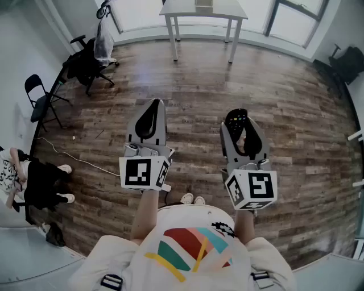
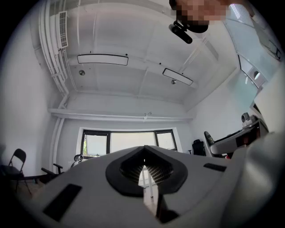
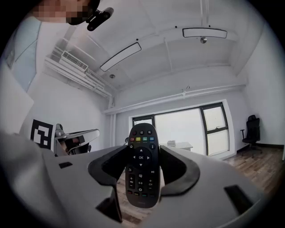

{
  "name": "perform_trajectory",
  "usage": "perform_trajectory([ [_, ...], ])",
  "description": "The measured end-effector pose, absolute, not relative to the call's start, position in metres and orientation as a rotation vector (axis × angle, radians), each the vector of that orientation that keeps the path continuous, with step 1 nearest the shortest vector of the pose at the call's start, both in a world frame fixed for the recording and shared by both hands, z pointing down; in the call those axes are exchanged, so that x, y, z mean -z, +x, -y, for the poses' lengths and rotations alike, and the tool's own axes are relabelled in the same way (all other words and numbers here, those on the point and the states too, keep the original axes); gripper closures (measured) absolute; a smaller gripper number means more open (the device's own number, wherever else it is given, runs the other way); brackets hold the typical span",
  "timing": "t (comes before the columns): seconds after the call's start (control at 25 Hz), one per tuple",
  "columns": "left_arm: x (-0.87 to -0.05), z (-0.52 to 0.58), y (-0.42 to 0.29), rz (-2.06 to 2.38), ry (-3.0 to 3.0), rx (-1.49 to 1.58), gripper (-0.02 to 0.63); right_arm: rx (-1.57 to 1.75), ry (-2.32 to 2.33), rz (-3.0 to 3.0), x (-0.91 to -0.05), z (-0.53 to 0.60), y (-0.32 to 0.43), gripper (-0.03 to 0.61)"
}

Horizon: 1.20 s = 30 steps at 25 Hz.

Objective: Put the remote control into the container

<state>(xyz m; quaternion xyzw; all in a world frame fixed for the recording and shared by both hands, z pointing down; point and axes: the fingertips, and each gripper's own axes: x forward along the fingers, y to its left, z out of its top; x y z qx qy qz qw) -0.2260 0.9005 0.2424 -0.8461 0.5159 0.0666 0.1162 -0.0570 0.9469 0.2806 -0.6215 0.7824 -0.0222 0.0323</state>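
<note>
1. Your striped shirt (image 1: 193,250) fills the bottom centre of the head view, with both grippers held out above it over the wooden floor (image 1: 296,113).
2. Your right gripper (image 1: 242,133), right of centre, is clamped on the remote control (image 1: 235,118). The remote stands upright between the jaws, buttons facing that gripper's camera.
3. Your left gripper (image 1: 152,111), left of centre, has its jaws drawn together and carries nothing.
4. At the top edge stands a white table (image 1: 202,11); an office chair (image 1: 85,62) sits upper left.
</note>
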Motion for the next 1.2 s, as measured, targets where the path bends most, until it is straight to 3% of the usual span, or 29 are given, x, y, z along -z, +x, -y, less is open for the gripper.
perform_trajectory([
  [1.2,-0.269,-0.850,-0.203,-1.494,-2.509,-0.091,0.607,0.284,-1.951,-2.299,-0.324,-0.903,-0.008,0.344],
])
